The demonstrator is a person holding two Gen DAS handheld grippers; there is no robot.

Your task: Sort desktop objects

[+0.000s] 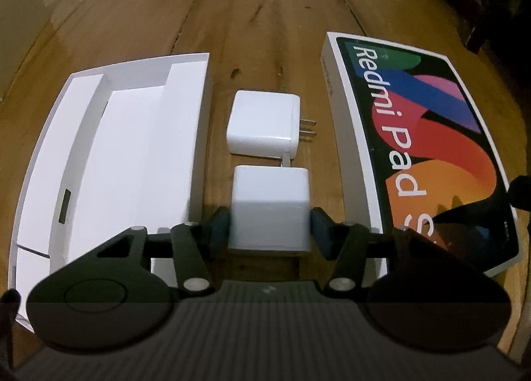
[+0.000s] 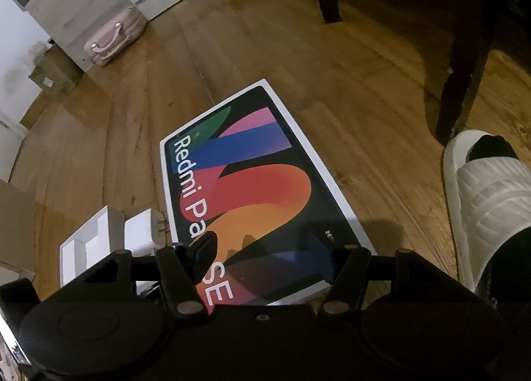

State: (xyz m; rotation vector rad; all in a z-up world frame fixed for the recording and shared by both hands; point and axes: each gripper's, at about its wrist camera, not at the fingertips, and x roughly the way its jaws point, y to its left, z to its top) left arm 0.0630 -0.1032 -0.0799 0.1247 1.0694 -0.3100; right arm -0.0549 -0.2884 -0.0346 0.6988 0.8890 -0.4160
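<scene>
Two white chargers lie in a row on the wooden floor between an open white box tray [image 1: 126, 155] and a Redmi Pad box [image 1: 424, 135]. My left gripper [image 1: 269, 225] is shut on the near charger [image 1: 270, 202], its blue pads pressing on both sides. The far charger [image 1: 262, 122] lies free with its prongs pointing right. In the right wrist view my right gripper [image 2: 262, 248] hovers open over the near end of the Redmi Pad box [image 2: 259, 175], nothing between its fingers. The far charger [image 2: 142, 231] and the tray [image 2: 83, 248] show at lower left.
A person's foot in a white slipper [image 2: 488, 198] rests right of the box. Dark chair legs [image 2: 464, 82] stand behind it. A pink case [image 2: 113, 39] and white cabinets sit at the far left. Bare wooden floor [image 1: 249, 16] stretches beyond the chargers.
</scene>
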